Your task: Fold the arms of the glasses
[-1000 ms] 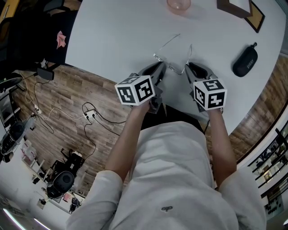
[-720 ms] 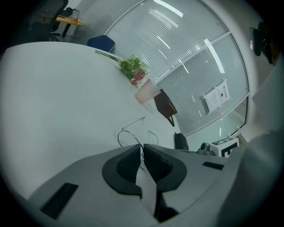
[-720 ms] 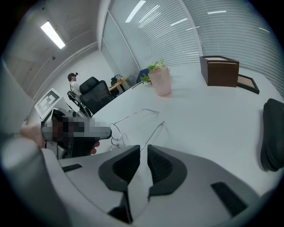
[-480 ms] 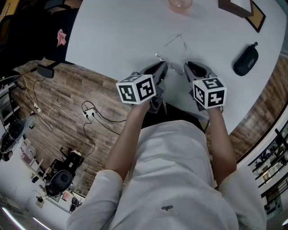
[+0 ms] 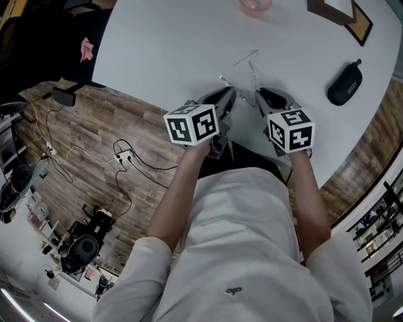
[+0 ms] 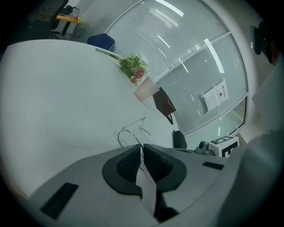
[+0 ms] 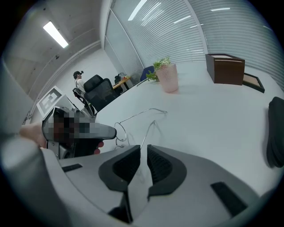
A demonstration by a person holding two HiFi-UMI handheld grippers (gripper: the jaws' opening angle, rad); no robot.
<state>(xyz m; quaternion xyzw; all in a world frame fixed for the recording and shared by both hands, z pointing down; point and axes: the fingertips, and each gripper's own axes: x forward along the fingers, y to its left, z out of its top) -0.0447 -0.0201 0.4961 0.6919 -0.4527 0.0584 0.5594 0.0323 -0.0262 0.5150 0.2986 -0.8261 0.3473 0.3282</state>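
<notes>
Thin wire-framed glasses [image 5: 242, 80] lie near the front edge of the white table [image 5: 164, 44], held between both grippers. My left gripper [image 5: 230, 94] is shut on the frame by its left lens rim [image 6: 128, 135]; the wire runs in between the pads. My right gripper [image 5: 259, 94] is shut on the right arm [image 7: 148, 128], which leads straight into its narrow jaw gap. That arm slants inward toward the frame. The left arm [image 5: 245, 58] still sticks out away from me across the table.
A black glasses case [image 5: 344, 85] lies to the right. At the far edge stand a pink vase [image 5: 255, 5], a brown box [image 5: 330, 7] and a picture frame [image 5: 360, 22]. The table's front edge runs just under the grippers, with wood floor and cables below on the left.
The glasses' right arm has swung leftward, inward toward the frame, with my right gripper on it. The left gripper has kept still on the frame.
</notes>
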